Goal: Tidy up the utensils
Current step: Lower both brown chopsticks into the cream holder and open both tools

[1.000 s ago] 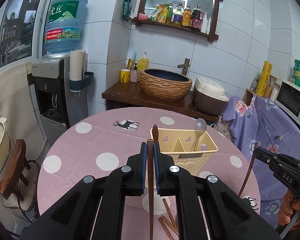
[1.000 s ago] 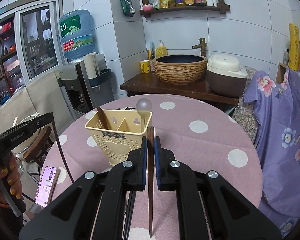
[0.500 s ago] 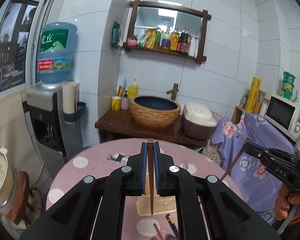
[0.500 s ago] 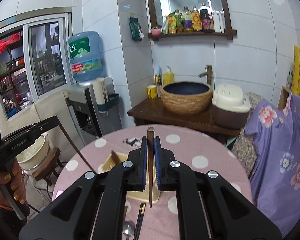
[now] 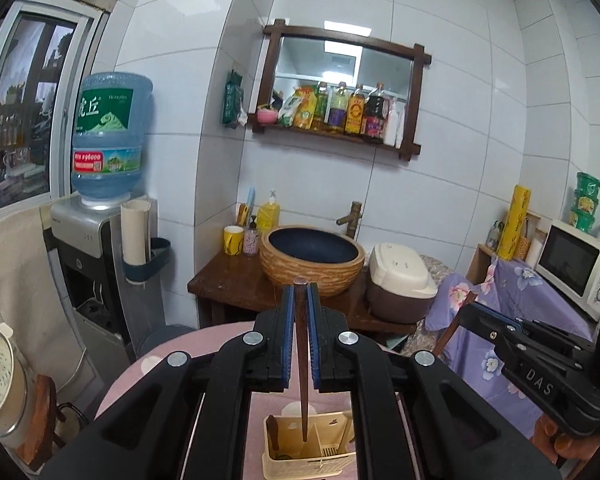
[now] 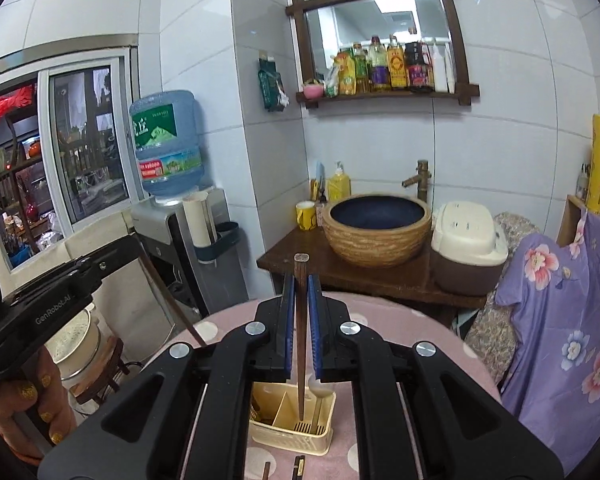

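Both grippers have risen since a second ago: the round pink table [image 6: 440, 344] that filled the lower half of each view then now shows only as a sliver, and the cream utensil holder [image 5: 312, 456] has dropped from mid-frame to the bottom edge, seen from above. In the room behind, the water dispenser [image 5: 84, 248], the woven basin [image 5: 312, 260] and the rice cooker [image 5: 400, 280] now take up most of the picture. On the table the holder stands upright with its dividers showing; a dark utensil already leans in its left compartment, and a pale spoon [image 6: 320, 392] stands in another. The left gripper [image 5: 300, 332] is pinched on a dark wooden chopstick [image 5: 302, 360] hanging almost straight down, its tip over the holder's opening. The right gripper [image 6: 300, 328] is likewise clamped on a second chopstick [image 6: 300, 344], whose tip points at the slotted floor of a compartment. More sticks lie loose on the cloth [image 6: 298, 466] in front of the holder. To do this step well, I judge each tip should be centred over one compartment, clear of the dividers and of the other stick, and lowered well inside the walls before the jaws part, so the chopstick neither bounces out nor tips the light holder.
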The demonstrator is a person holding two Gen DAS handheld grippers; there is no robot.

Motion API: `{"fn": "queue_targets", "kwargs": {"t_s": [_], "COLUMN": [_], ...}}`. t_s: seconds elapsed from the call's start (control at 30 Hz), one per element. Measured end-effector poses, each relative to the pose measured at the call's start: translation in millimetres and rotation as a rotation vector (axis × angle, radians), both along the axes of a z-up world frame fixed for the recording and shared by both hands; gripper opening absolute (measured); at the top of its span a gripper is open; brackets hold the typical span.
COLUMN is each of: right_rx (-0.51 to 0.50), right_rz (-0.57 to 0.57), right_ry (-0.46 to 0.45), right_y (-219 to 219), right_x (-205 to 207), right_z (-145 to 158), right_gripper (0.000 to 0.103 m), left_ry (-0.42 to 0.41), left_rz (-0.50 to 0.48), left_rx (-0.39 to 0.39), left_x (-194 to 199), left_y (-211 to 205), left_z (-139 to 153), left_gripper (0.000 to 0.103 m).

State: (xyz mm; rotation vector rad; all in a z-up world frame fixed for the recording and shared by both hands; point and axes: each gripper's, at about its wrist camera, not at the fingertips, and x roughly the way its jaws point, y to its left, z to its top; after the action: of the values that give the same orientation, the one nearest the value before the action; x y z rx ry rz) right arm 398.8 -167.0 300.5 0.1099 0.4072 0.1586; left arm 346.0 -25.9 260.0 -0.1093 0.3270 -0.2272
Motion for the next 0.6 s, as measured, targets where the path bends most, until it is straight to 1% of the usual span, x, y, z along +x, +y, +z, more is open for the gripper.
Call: {"fn": "queue_targets", "kwargs": {"t_s": [0.2,0.33,0.5,0.6], "right_rx": [-0.01,-0.017,-0.019,-0.033], "right_rz": [0.003,0.001,-0.01,-0.021], "right_ry": [0.088,0.116,0.147,0.127], "right_y": [8,12,12,12], "right_x": [18,22,27,26], "right_z": [-53,-80,-101,-105], "right_gripper": [0.008,0.008,0.008,0.008], "left_ry": [0.098,0.158,0.223,0.244], "left_rz": [0.004,0.0,0.0,0.0], "left_rx": [0.017,0.02,0.024,0.031], "left_x": [18,26,36,39], "left_y": [-5,-7,-6,-7], "left_z": [-49,-76,-103,-113], "left_gripper": [0.008,0.008,0.008,0.007]}}
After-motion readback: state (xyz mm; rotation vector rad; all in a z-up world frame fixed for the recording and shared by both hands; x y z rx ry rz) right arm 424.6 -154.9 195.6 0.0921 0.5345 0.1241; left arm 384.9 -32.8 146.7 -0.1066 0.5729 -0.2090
